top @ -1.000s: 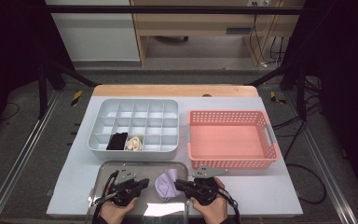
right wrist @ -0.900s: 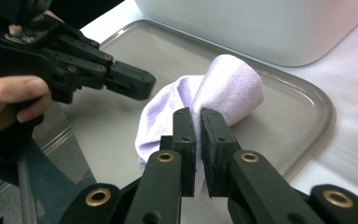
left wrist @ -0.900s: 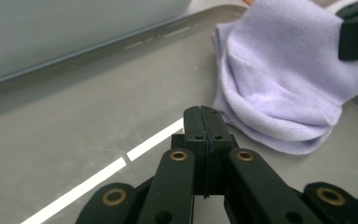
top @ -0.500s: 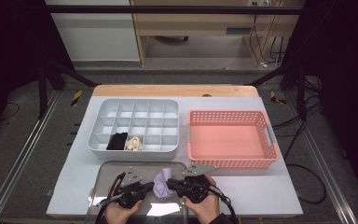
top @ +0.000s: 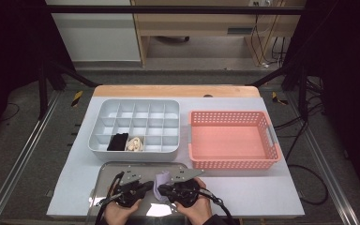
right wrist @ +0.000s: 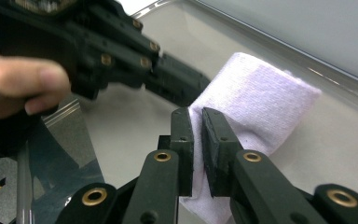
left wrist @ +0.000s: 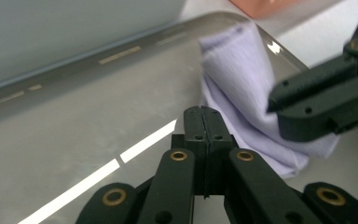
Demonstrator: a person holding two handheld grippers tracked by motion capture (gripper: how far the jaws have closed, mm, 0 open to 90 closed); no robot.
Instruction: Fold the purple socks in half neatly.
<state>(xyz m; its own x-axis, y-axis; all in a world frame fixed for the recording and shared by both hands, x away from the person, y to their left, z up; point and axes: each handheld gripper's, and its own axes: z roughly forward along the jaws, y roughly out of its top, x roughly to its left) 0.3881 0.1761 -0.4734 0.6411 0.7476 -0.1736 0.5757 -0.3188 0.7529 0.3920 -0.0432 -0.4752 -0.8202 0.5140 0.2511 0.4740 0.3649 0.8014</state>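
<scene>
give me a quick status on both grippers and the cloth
Right gripper shut on folded lilac cloth. Left gripper shut, empty, beside it. Cloth on shiny metal tray. Nothing blocking.

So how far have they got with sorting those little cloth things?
Two compartments of the grey divided box already hold rolled items, a black one and a cream one. In hand: the right gripper pinches a lilac cloth over the metal tray, the left gripper shut beside it. Most compartments and the pink basket look empty.

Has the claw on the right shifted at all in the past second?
Yes. The right claw slid leftward along the metal tray, toward the left claw.
</scene>
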